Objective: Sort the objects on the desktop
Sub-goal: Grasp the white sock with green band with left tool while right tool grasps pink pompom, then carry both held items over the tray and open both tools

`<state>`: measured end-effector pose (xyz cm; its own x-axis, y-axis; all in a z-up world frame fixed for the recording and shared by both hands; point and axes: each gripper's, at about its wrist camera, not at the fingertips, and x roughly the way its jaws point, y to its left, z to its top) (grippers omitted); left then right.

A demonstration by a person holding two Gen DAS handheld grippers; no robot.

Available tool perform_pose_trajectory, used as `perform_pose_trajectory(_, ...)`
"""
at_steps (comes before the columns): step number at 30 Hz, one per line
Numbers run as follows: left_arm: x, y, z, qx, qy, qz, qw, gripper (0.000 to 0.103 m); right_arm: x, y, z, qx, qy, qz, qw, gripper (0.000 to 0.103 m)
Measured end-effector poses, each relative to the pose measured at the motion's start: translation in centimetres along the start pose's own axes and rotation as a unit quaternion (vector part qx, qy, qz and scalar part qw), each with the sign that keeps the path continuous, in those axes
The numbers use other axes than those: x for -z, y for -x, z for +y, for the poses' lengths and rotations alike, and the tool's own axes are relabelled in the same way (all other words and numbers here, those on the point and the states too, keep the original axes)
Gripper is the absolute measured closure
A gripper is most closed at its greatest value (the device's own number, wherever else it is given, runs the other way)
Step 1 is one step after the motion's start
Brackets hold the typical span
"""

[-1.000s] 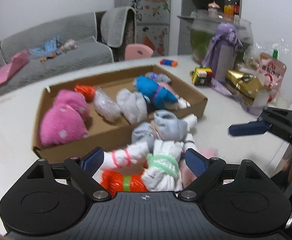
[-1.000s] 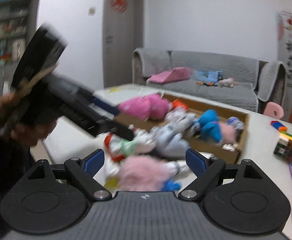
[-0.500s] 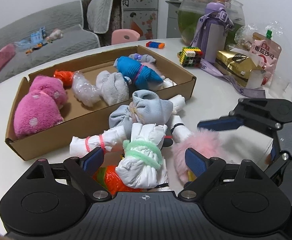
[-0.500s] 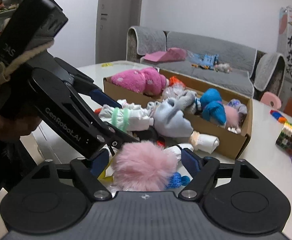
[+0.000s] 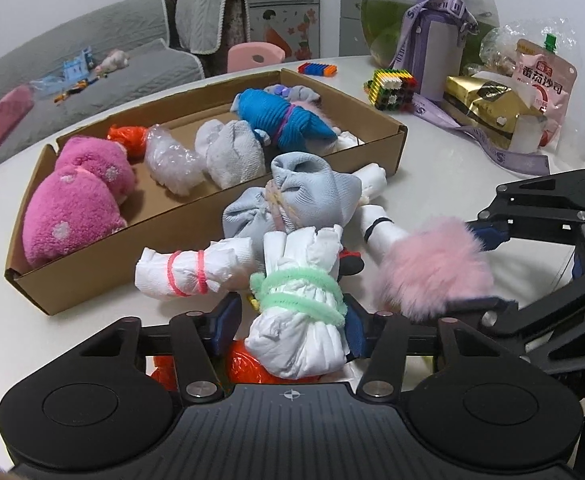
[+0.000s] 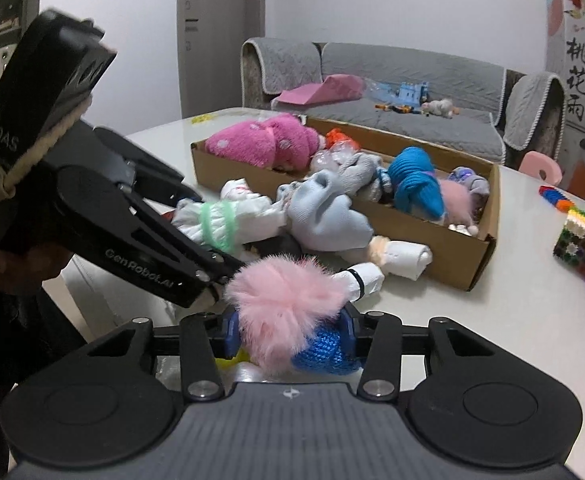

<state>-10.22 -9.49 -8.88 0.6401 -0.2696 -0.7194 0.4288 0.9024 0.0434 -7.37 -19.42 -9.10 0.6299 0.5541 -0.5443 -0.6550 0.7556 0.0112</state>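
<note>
Between the left gripper's (image 5: 290,326) closing jaws sits a white bundle tied with green cord (image 5: 298,312), pads at its sides, over an orange bundle (image 5: 248,364). Beside it, the right gripper (image 6: 290,336) is closing on a pink furry bundle (image 6: 286,296) with a blue knit end. Beyond, more bundles lie against a cardboard box (image 5: 212,220) on the white table (image 5: 432,184).

A grey sofa (image 6: 404,80) fills eleven to one o'clock behind the surface (image 5: 432,168), with a pink cushion (image 6: 324,89) and a blue toy castle (image 6: 412,92) on its seat; at two o'clock stands a green-tinged glass fishbowl (image 5: 384,16)
</note>
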Motion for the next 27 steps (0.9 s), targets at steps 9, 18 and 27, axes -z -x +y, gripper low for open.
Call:
perform_pose_trajectory(9, -0.3, 1.8, 1.0, 0.011, 0.016, -0.033, 0.9993, 0.056, -0.5, 1.2, -2.3, -0.003, -0.032, -0.026, 0.999, 0.062)
perform_pose_trajectory(18, -0.6, 2.5, 2.2, 0.023, 0.041, -0.050, 0.9976, 0.060, -0.9, 2.9, -5.6, -0.026, -0.109, -0.068, 0.991, 0.062)
perform_pose_trajectory(27, -0.8, 4.3, 3.8, 0.051, 0.078, -0.084, 0.9921, 0.060, -1.0, 3.9, -8.3, -0.043, -0.172, -0.105, 0.978, 0.062)
